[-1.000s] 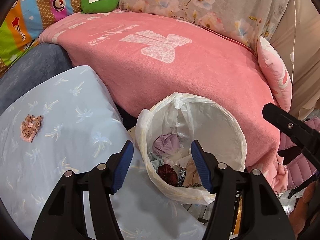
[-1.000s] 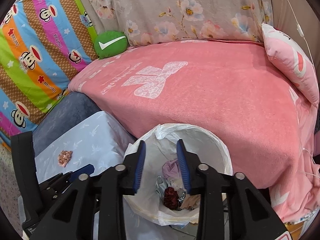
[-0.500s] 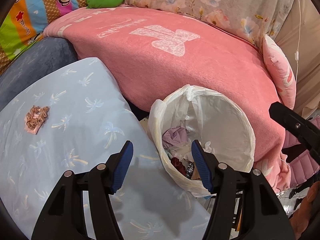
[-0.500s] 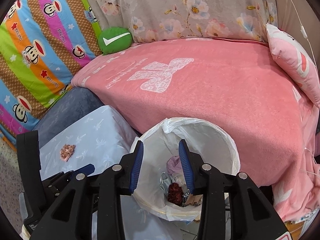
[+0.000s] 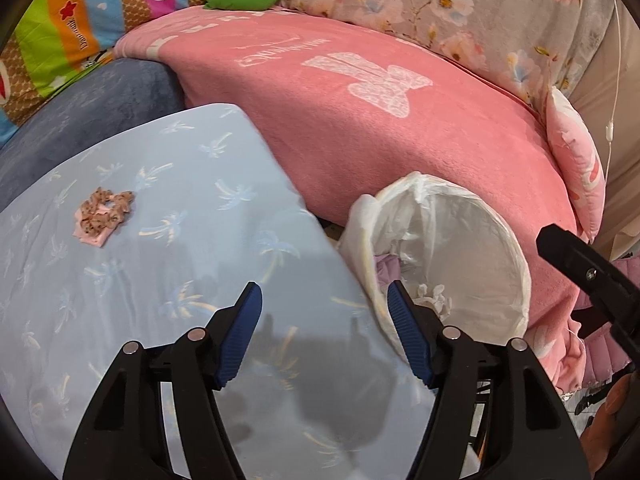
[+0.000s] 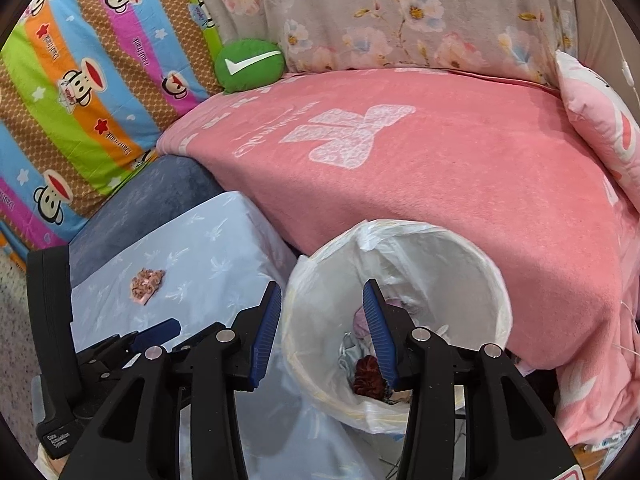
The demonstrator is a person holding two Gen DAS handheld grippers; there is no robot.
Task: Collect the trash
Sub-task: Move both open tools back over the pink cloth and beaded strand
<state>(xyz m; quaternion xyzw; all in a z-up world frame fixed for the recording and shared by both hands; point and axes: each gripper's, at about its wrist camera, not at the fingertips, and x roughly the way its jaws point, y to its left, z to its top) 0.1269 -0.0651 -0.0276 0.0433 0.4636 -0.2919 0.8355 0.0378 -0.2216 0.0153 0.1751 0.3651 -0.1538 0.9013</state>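
Left gripper (image 5: 324, 334): spread wide, blue fingers (image 5: 240, 336) holding nothing, up over the light blue cloth.
Right gripper (image 6: 320, 328): open too, nothing held; one blue pad over the cloth, the other over the bin's mouth.
Table (image 5: 152, 264): covered with a light blue cloth with small palm trees; dark shadows of the fingers on the near part.
Trash scrap (image 5: 103, 216): small, crumpled, pink and brown, lying alone on the cloth, off to the left and well apart from both sets of fingers. Seen in the right view too (image 6: 147, 281).
Bin (image 6: 496, 292): round, lined with a white plastic bag, standing just beside the right edge of the table and up against the pink blanket.
Inside the bin: a dark red crumpled thing (image 6: 366, 376), something light purple (image 6: 360, 322), and more bits, too hidden to name.
Pink blanket (image 6: 440, 184): spread over the bed behind the bin, with a white bow shape on it.
Pink pillow (image 6: 600, 120): at the right end of the bed.
Green cushion (image 6: 249, 65): far back, with a white tick mark.
Striped monkey sheet (image 6: 80, 80): far left, bright stripes.
Flowery grey fabric (image 6: 420, 20): far back, behind the blanket.
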